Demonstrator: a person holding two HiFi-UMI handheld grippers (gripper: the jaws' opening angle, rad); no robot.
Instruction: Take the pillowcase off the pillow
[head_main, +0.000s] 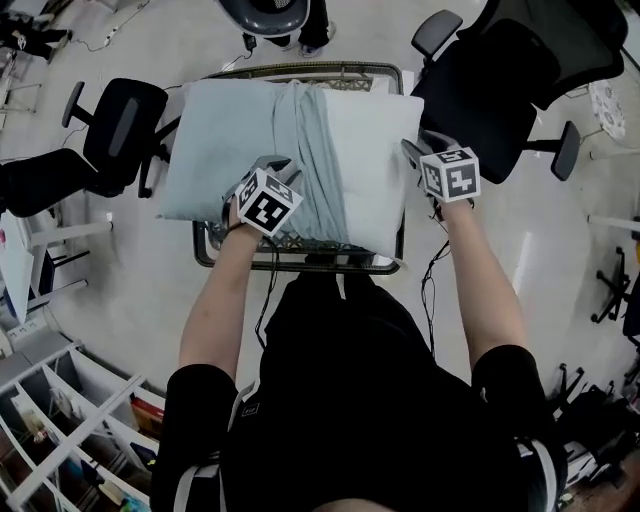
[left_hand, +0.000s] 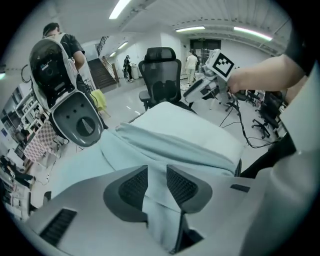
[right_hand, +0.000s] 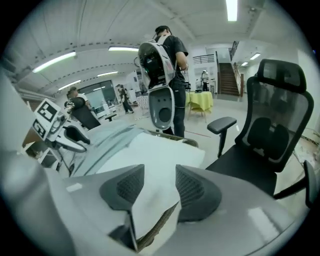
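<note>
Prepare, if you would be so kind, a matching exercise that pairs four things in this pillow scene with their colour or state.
Things:
1. pillowcase
2. pillow
3. left gripper
4. right gripper

States:
A. white, partly uncovered
B. jaws apart, white corner between them
C. pale blue, bunched in folds mid-pillow
D. jaws apart, pale blue cloth between them

Pairs: 1-C, 2-A, 3-D, 4-B

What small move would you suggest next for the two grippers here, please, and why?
Probably close the left gripper on the bunched pillowcase: that fold lies between its open fingers, while the right gripper straddles the bare pillow corner, also open.
</note>
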